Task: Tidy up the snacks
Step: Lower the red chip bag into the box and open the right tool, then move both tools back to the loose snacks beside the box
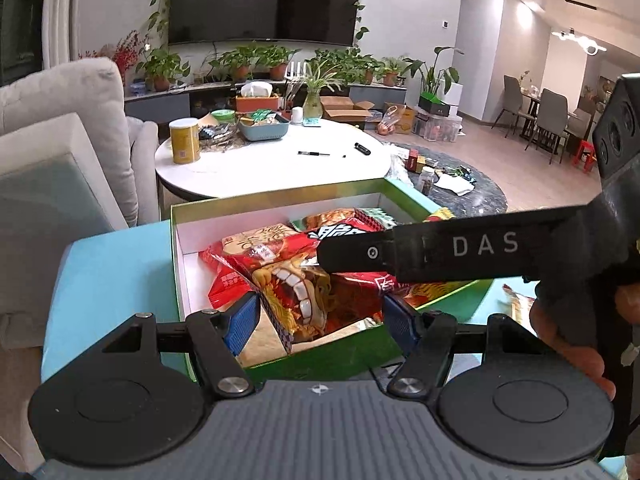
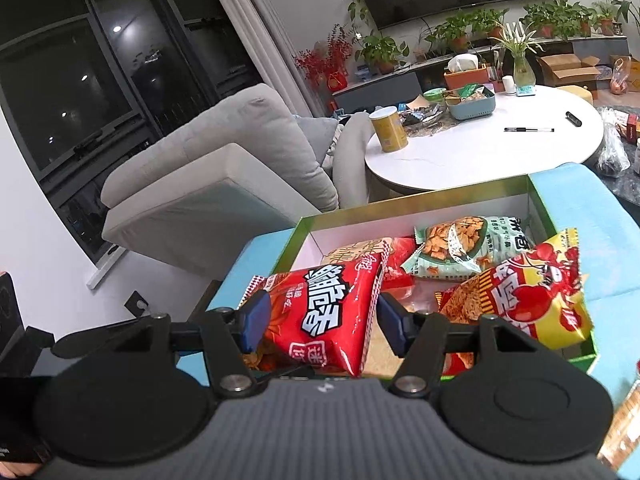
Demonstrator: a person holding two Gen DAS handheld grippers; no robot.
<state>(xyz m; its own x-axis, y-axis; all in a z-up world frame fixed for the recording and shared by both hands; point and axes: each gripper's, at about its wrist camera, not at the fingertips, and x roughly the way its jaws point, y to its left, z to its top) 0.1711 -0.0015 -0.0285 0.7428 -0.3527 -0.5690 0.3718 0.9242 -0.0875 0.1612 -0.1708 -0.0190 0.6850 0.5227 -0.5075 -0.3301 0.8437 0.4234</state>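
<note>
A green box (image 1: 280, 196) with a white inside sits on a light blue surface (image 1: 112, 272) and holds several snack bags. My left gripper (image 1: 320, 320) is open over the box's near edge, its blue pads either side of a yellow-and-red bag with a toothy mouth (image 1: 296, 292). The right gripper's black body (image 1: 440, 252) reaches across above the box. In the right wrist view my right gripper (image 2: 320, 320) is shut on a red snack bag (image 2: 328, 312), held over the box (image 2: 400, 200). A green-white bag (image 2: 456, 248) and a yellow-red bag (image 2: 532, 296) lie inside.
A white round table (image 1: 272, 160) behind the box carries a yellow can (image 1: 184, 140), a blue basket (image 1: 264, 124) and a pen (image 1: 314, 154). A grey sofa (image 1: 60, 140) stands left. More packets (image 1: 516, 300) lie right of the box.
</note>
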